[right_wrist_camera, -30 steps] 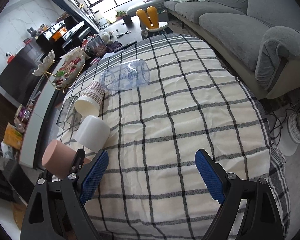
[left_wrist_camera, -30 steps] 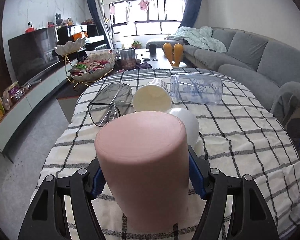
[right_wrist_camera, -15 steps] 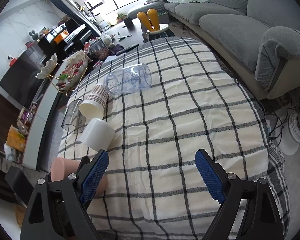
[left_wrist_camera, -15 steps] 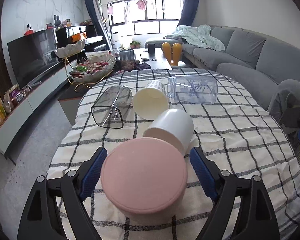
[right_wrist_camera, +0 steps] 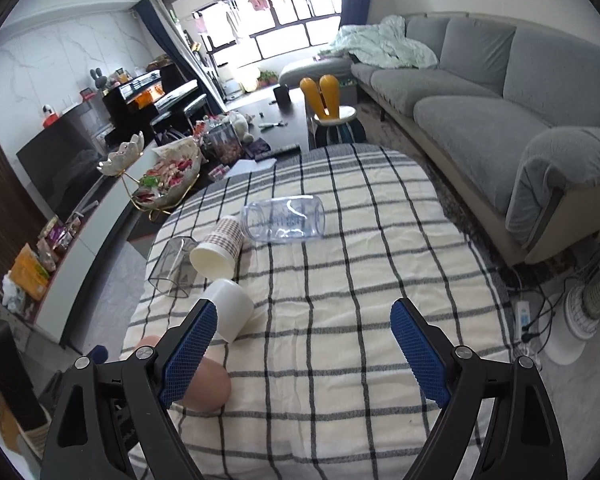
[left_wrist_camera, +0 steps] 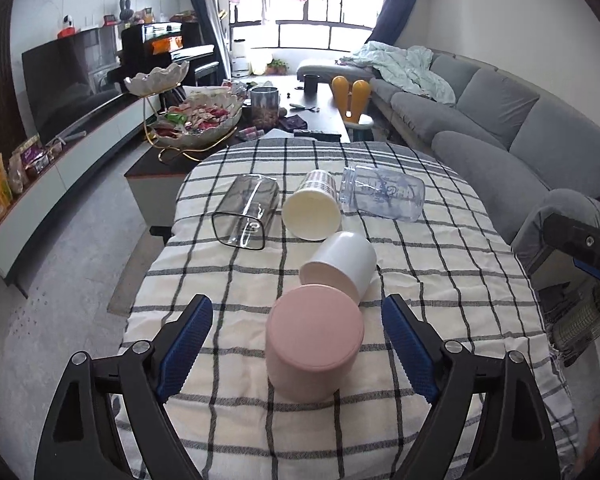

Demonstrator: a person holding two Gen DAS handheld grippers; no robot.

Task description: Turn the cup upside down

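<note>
Standing base-up between your wide-open left gripper (left_wrist_camera: 298, 332), the pink cup (left_wrist_camera: 313, 342) looks flipped; four cups lie sideways.

Right gripper (right_wrist_camera: 301, 348) jaws wide apart, nothing between them, hovering over checked cloth (right_wrist_camera: 339, 280) on the worktop. Pink cup (right_wrist_camera: 208, 390) at lower left, base up, partly hidden behind left blue pad (right_wrist_camera: 188, 350). White cup (right_wrist_camera: 232, 312) on its side just beyond it. Paper cup (right_wrist_camera: 218, 250) lying on its side, open mouth toward camera, touching clear bottle (right_wrist_camera: 286, 220) also on its side. Smoky glass cup (right_wrist_camera: 172, 266) lying at cloth's left edge. Grey sofa (right_wrist_camera: 479, 120) right, snack bowl stand (right_wrist_camera: 160, 176) far left
</note>
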